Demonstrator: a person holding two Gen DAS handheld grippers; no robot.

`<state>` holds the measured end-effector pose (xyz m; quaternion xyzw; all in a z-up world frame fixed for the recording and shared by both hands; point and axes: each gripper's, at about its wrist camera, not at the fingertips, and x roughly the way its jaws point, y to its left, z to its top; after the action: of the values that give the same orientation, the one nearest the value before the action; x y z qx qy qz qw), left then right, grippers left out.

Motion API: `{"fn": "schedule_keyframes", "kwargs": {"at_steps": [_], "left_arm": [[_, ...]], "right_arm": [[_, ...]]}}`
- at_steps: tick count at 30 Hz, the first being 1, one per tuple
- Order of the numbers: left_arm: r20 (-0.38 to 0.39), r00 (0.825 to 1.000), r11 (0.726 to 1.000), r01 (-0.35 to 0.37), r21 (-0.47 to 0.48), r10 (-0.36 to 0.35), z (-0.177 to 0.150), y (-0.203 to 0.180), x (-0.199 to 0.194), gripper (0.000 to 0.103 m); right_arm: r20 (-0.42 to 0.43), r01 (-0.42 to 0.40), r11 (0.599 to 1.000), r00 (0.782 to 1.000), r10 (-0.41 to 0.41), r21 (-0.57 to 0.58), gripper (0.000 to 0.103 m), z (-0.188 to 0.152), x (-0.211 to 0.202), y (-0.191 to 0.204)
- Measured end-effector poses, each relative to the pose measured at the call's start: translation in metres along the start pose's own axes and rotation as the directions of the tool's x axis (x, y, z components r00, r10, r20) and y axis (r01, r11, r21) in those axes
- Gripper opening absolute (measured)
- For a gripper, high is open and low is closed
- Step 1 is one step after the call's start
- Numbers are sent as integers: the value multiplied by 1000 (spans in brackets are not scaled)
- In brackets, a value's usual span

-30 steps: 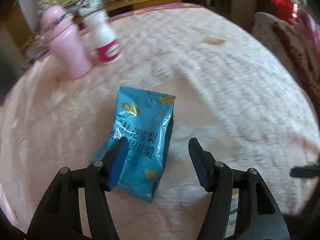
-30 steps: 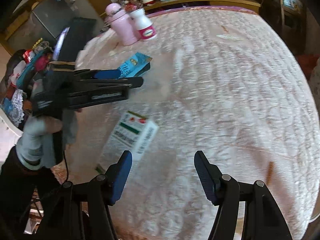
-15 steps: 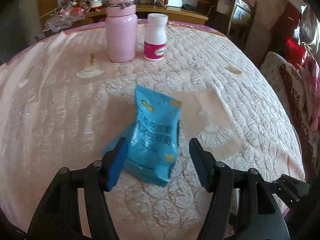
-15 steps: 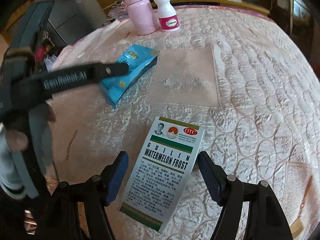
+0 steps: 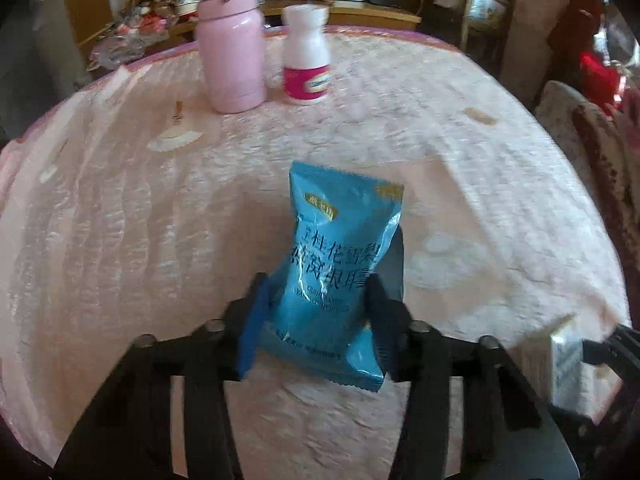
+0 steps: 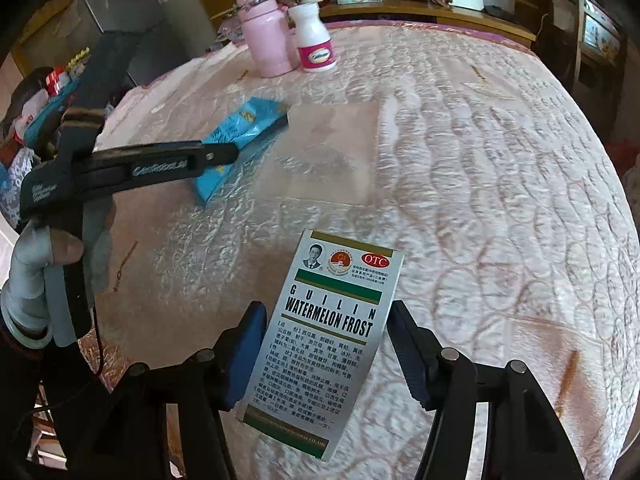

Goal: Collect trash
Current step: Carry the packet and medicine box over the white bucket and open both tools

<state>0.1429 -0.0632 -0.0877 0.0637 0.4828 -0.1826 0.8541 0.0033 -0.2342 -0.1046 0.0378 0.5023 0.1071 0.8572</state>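
Note:
A blue snack packet (image 5: 340,268) lies on the pink quilted table (image 5: 120,240). My left gripper (image 5: 316,312) has closed on the packet's near half, both fingers pressing its sides. The packet also shows in the right wrist view (image 6: 240,136) with the left gripper (image 6: 224,156) over it. A white box marked Watermelon Frost (image 6: 332,340) lies flat near the front edge. My right gripper (image 6: 326,354) is open, its fingers on either side of the box's near half, with a small gap on the right.
A pink flask (image 5: 232,40) and a white pill bottle with a pink label (image 5: 306,60) stand at the far side of the table. They also show in the right wrist view, flask (image 6: 264,32) and bottle (image 6: 314,40). A chair (image 5: 592,152) stands at the right.
My left gripper moved forward and closed on the blue packet. My right gripper moved forward over the white box, its fingers now flanking it.

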Motion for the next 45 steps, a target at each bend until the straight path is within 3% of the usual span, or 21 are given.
{"fn": "schedule_keyframes", "kwargs": {"at_steps": [8, 19, 33, 45], "left_arm": [[70, 994, 996, 78, 45, -81, -4, -62, -32, 39], [61, 984, 977, 156, 145, -167, 2, -171, -32, 39], [29, 969, 936, 229, 267, -245, 12, -301, -19, 39], [-9, 962, 910, 261, 321, -273, 9, -370, -4, 39]], "right_arm": [[66, 30, 999, 997, -32, 35, 60, -4, -37, -40], [125, 107, 986, 984, -123, 124, 60, -17, -88, -110], [119, 224, 933, 957, -266, 283, 60, -51, -145, -221], [70, 279, 877, 941, -331, 391, 59, -87, -158, -291]]}}
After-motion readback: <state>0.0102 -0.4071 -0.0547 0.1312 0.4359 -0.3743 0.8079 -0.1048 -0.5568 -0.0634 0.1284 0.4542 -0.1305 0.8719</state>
